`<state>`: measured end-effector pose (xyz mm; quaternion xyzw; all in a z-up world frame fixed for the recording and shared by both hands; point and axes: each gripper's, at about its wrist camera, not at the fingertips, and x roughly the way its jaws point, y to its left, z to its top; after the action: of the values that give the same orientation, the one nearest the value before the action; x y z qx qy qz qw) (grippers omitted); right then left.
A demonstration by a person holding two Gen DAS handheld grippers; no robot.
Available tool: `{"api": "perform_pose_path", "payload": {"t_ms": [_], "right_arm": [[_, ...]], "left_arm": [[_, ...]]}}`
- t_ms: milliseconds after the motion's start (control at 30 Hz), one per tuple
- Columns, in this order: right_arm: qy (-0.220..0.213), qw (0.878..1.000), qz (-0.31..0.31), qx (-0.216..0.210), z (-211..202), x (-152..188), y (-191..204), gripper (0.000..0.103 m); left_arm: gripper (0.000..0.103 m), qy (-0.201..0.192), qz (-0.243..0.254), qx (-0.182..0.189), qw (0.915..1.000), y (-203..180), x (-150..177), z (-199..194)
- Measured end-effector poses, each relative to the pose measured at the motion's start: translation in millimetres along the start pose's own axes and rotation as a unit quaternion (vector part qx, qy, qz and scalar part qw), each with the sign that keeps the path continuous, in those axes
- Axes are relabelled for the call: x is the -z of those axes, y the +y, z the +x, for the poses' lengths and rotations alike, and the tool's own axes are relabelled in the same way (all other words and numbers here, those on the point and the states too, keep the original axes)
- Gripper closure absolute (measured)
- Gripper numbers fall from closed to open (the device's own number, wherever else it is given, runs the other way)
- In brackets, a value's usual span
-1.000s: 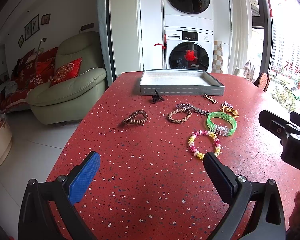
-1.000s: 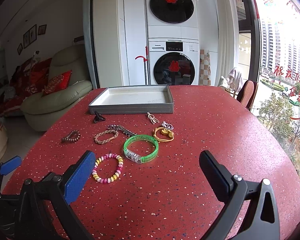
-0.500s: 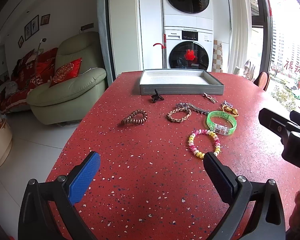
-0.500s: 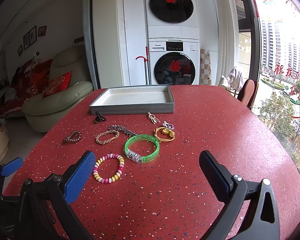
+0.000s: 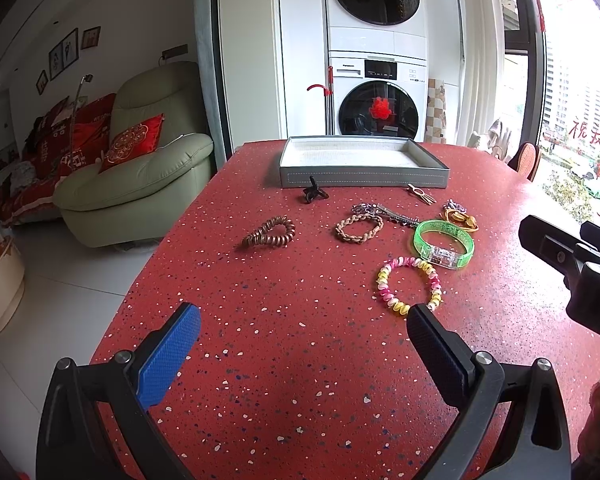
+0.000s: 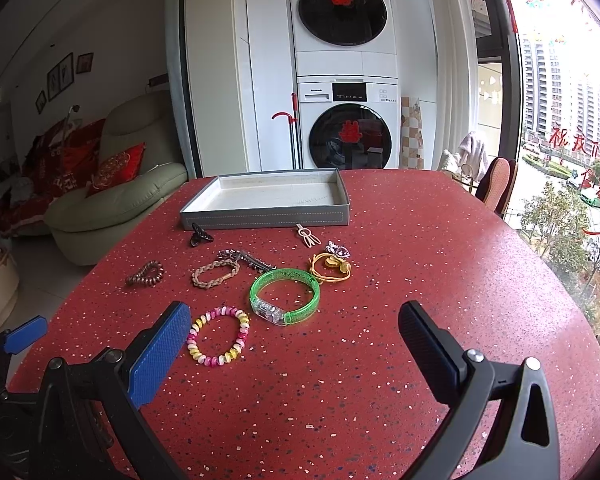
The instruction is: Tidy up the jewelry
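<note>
Jewelry all loose on red table, none in grey tray yet: green bangle, beaded bracelet, braided one, coil tie. I judge task unstarted. My left gripper wide, empty; right gripper wide, empty, above table near beaded bracelet.

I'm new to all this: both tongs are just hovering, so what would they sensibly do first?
Probably lower the open right tongs onto the green bangle: it lies nearest them, and the grey tray behind holds nothing yet.
</note>
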<state>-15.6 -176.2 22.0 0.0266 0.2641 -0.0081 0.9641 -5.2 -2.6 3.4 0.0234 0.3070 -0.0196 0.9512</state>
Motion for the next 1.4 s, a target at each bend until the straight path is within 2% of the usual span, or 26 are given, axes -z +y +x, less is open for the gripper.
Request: {"api": "perform_pose_path", "payload": {"t_ms": [1400], "right_arm": [[0.002,1.0,0.005,-0.004,0.7,-0.6,-1.7,0.0]], "left_arm": [[0.0,0.012,-0.007,0.001,0.9999,1.4,5.0,5.0]]}}
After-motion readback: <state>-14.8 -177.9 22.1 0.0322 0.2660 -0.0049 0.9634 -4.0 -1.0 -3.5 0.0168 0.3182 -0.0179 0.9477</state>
